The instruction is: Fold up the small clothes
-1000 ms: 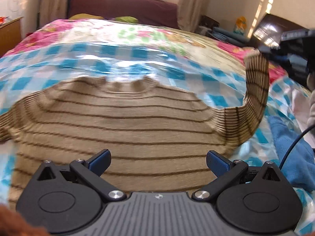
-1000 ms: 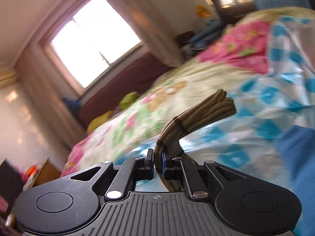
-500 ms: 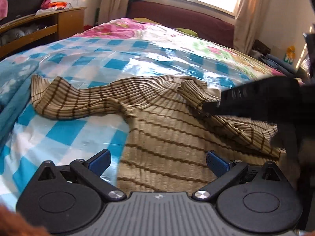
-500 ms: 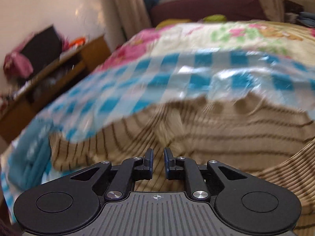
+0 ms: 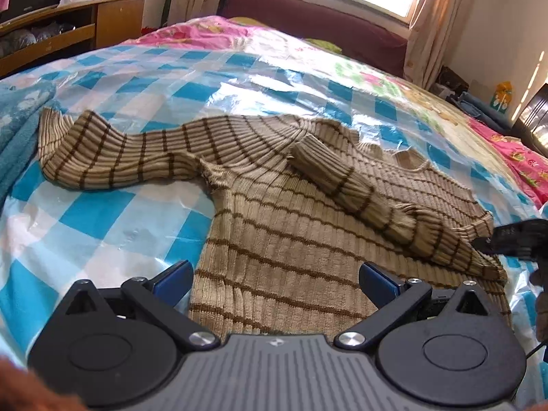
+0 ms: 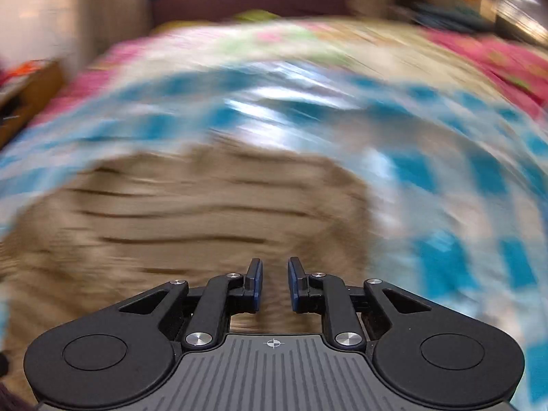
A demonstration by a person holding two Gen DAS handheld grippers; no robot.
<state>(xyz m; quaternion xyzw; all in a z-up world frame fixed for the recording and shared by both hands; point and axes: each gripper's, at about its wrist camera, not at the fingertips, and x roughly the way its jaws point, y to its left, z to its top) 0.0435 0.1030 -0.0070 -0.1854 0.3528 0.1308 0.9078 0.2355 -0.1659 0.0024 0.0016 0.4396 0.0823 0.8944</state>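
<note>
A tan sweater (image 5: 291, 239) with thin brown stripes lies flat on the blue-and-white checked sheet (image 5: 102, 219) covering the bed. One sleeve (image 5: 113, 157) stretches out sideways toward a blue towel (image 5: 17, 137) at the edge; the other sleeve (image 5: 346, 185) lies folded diagonally across the chest. The left gripper (image 5: 274, 281) hovers over the hem with its jaws spread wide and nothing between them. The right gripper (image 6: 273, 284) is over the sweater's other side, in a badly blurred view; its jaws stand a narrow gap apart, having just been opening, and no cloth is pinched between them. A wooden cabinet (image 5: 68, 30) stands beyond the bed.
</note>
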